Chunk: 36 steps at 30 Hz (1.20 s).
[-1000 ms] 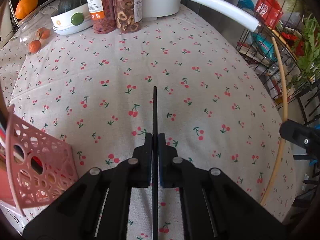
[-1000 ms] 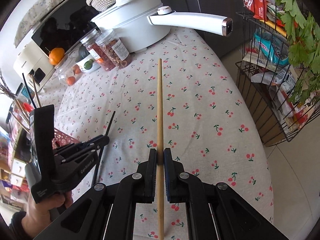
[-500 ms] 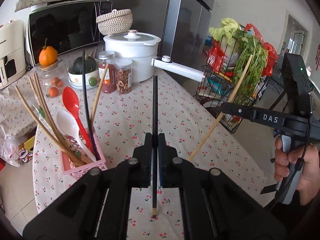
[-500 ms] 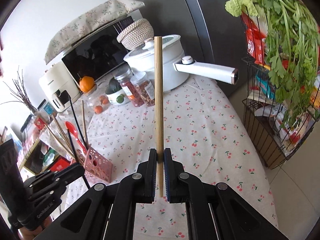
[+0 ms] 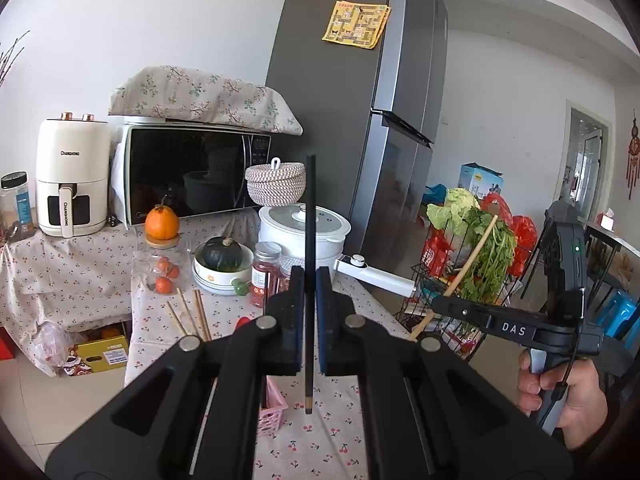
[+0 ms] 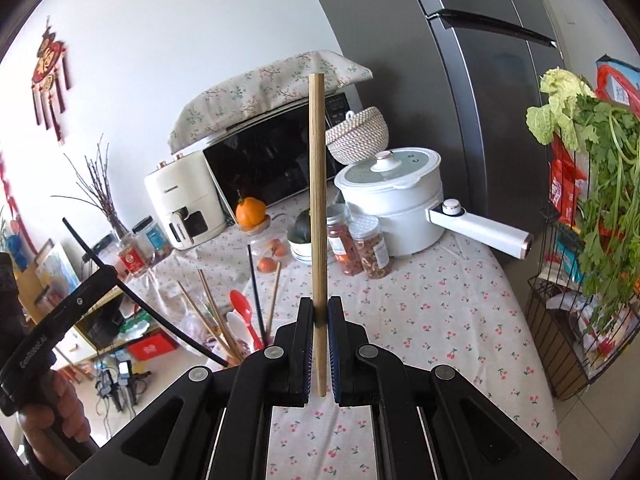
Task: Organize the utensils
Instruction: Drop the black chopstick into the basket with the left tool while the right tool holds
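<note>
Left wrist view: the left gripper (image 5: 310, 320), matte black plastic with blue-edged pads, is clamped on a thin black chopstick (image 5: 310, 216) that stands upright between its jaws, its squared top in front of the white lidded electric pot (image 5: 288, 228) and its pale tip hanging just above the cherry-print tablecloth (image 5: 320, 444). A corner of the pink perforated plastic utensil basket (image 5: 274, 404) shows below the left jaw arm, with several bamboo chopstick tops (image 5: 192, 314) fanning out above it. At right, a hand (image 5: 568, 396) grips the right gripper (image 5: 434, 306), which holds a round light-wood chopstick (image 5: 466, 270) slanted up toward the leafy greens (image 5: 484, 240) in a black wire rack.

Right wrist view: the right gripper (image 6: 319, 322) is closed tight on the same smooth wooden chopstick (image 6: 317, 184), upright, its flat-cut top level with the cloth-covered microwave (image 6: 272, 156). Left of the jaws the basket's contents stand loosely: bamboo sticks, a glossy red plastic spoon (image 6: 241, 304), a white spoon (image 6: 236, 326) and one black chopstick. At far left the left gripper (image 6: 114, 274) carries its black chopstick (image 6: 160, 318) on a diagonal, lower end pointing down near the bamboo sticks. Ribbed clear jars (image 6: 360, 244) of dried food sit beside the pot.
</note>
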Each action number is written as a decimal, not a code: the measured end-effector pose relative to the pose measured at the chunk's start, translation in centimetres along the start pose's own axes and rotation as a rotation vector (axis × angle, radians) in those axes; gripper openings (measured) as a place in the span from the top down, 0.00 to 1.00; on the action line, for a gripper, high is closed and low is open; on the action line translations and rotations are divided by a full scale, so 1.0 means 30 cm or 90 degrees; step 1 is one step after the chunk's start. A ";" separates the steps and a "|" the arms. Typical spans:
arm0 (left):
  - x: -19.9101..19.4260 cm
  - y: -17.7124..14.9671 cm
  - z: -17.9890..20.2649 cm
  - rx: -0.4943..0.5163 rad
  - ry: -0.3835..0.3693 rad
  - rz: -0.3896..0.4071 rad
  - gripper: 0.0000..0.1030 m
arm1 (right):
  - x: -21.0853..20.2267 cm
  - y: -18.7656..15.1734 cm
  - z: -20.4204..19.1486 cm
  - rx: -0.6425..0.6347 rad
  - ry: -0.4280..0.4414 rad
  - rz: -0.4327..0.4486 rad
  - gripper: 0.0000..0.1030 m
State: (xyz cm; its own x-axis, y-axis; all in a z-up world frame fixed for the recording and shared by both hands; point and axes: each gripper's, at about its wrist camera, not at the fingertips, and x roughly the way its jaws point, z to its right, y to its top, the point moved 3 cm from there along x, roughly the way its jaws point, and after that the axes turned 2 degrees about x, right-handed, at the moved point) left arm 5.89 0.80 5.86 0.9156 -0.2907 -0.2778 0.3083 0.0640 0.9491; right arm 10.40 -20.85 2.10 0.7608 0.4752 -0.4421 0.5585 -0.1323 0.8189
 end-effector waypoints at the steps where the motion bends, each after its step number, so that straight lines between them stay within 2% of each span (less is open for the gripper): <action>1: -0.007 0.004 -0.014 -0.004 0.008 0.007 0.94 | 0.007 0.003 -0.018 -0.003 0.007 0.003 0.93; 5: -0.027 0.014 -0.065 -0.010 0.039 0.028 0.94 | 0.050 0.000 -0.082 -0.012 0.030 0.000 0.93; 9: -0.016 0.003 -0.097 0.014 0.086 0.055 0.94 | 0.104 -0.011 -0.136 -0.022 0.044 -0.012 0.93; 15: 0.041 -0.025 -0.130 0.004 0.093 0.033 0.94 | 0.173 -0.026 -0.180 -0.025 0.053 -0.020 0.93; 21: 0.111 -0.070 -0.151 -0.001 0.097 -0.011 0.94 | 0.216 -0.042 -0.199 -0.029 0.055 -0.033 0.93; 34: 0.178 -0.114 -0.163 -0.019 0.087 -0.073 0.93 | 0.234 -0.054 -0.185 -0.027 0.046 -0.048 0.93; 35: 0.175 -0.114 -0.162 -0.020 0.089 -0.074 0.87 | 0.237 -0.056 -0.186 -0.027 0.045 -0.050 0.93; 36: 0.172 -0.114 -0.161 -0.020 0.087 -0.076 0.69 | 0.239 -0.057 -0.186 -0.027 0.045 -0.051 0.93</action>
State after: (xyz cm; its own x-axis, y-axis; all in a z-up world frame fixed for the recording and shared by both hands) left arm 10.80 3.68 0.48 0.8981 -0.1656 -0.4074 0.4225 0.0679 0.9038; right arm 13.05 -12.34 -0.43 0.6881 0.5432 -0.4811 0.6008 -0.0547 0.7975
